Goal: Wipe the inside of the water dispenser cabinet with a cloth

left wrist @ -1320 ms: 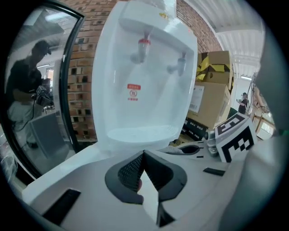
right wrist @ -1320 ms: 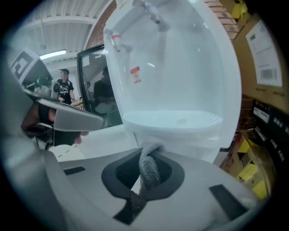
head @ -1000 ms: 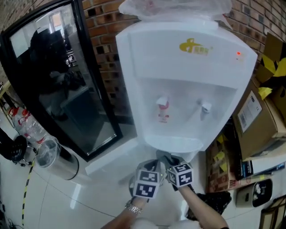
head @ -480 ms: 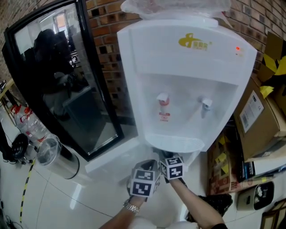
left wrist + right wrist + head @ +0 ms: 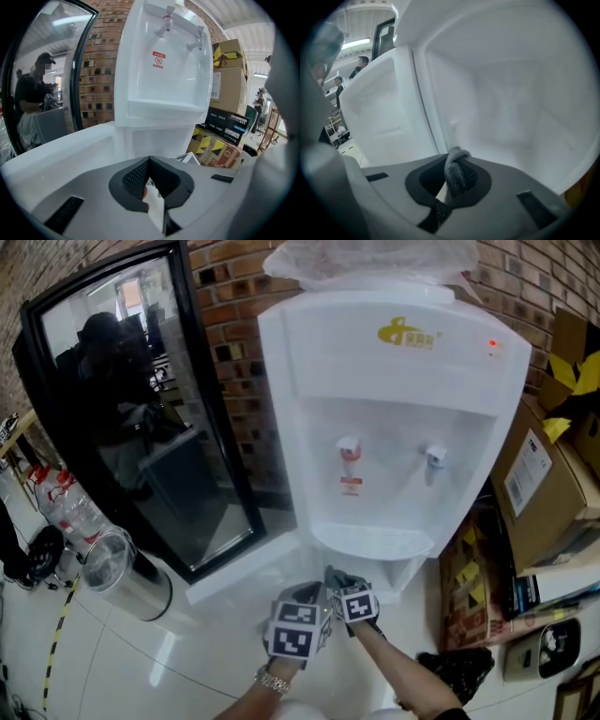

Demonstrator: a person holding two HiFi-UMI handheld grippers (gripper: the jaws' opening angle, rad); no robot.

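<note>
While forearms [image 5: 412, 676] reach down together, right gripper [image 5: 457, 158] pinches cloth [image 5: 457, 177] facing cabinet [image 5: 511, 108], left gripper [image 5: 150, 161] closed.

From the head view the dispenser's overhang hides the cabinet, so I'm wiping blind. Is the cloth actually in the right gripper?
Observer: Yes. The right gripper is shut on a grey cloth, bunched at its tips.
Operator: What is it facing?
Observer: The white inside of the cabinet, with the open door on its left.
Operator: And the left gripper?
Observer: The left gripper has its jaws together with no cloth in them, aimed at the dispenser front.
</note>
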